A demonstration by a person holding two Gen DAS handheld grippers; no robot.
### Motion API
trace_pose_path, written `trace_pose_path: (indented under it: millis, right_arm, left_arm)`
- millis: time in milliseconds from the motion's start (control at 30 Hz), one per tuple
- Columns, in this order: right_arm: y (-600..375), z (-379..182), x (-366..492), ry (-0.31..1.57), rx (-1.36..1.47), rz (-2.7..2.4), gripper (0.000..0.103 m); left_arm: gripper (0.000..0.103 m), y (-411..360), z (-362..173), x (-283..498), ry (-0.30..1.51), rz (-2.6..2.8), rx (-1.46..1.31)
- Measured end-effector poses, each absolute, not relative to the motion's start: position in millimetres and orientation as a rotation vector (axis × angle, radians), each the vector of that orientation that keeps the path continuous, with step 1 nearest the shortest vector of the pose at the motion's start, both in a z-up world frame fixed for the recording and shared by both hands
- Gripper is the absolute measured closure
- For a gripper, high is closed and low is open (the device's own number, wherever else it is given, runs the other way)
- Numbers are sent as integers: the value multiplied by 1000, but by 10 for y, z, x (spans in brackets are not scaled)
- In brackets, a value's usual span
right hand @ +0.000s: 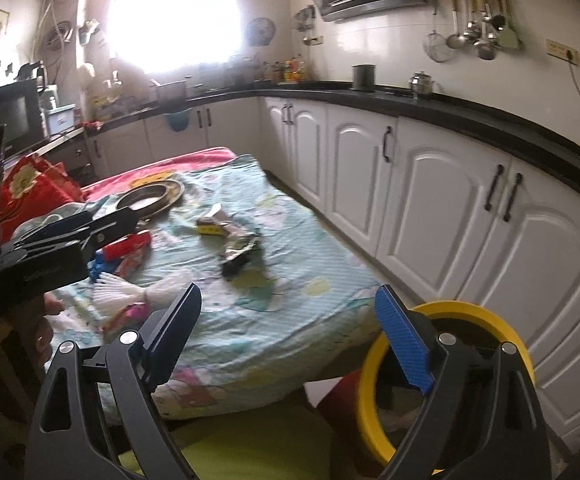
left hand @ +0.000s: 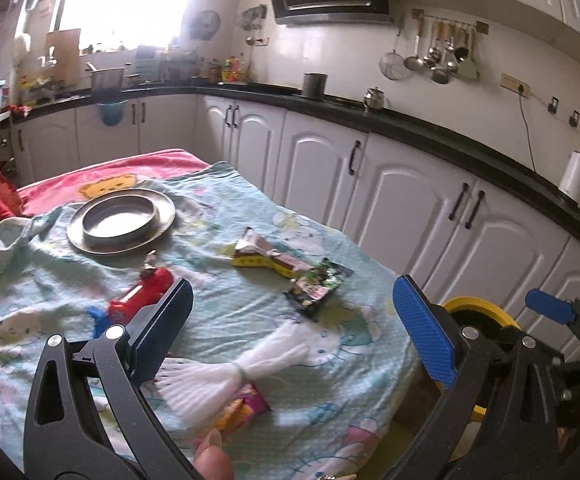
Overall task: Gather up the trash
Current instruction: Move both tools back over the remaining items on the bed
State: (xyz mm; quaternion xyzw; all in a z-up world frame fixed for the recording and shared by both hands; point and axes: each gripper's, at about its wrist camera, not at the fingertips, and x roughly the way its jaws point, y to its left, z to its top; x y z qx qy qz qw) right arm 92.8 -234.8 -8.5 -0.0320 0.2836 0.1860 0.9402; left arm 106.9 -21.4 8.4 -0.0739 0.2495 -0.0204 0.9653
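Note:
On the light-blue cartoon tablecloth [left hand: 226, 312] lie a yellow-and-brown wrapper [left hand: 266, 254] and a dark printed wrapper [left hand: 318, 286]. Nearer me are a white tied foam net [left hand: 226, 376] and a pink-orange wrapper [left hand: 246, 406]. My left gripper [left hand: 294, 284] hovers open over the near part of the table, with nothing between its blue pads. My right gripper [right hand: 288, 292] hangs open at the table's near right corner, also with nothing in it. Its view shows the yellow wrapper [right hand: 210, 229], the dark wrapper [right hand: 242, 254] and the foam net [right hand: 130, 294]. A yellow-rimmed bin [right hand: 470, 306] stands on the floor right of the table.
A metal plate [left hand: 122, 218] sits at the far left of the table, with a red toy-like item [left hand: 142, 296] in front of it. White cabinets [left hand: 410, 200] under a black counter run along the right. A fingertip [left hand: 210, 456] shows at the bottom edge.

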Motion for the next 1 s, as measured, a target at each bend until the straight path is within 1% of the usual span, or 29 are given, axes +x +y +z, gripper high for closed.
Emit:
trace_pose_path:
  millis: [700,1000]
  right_arm:
    - [-1562,-166,1106,638,-70,519,17]
    - [-1177,-391,1137,734,-84,628,17]
  left_arm:
    - [11,649,116,963,485,131,-234]
    - [11,1037,-102,995,544,214,-269]
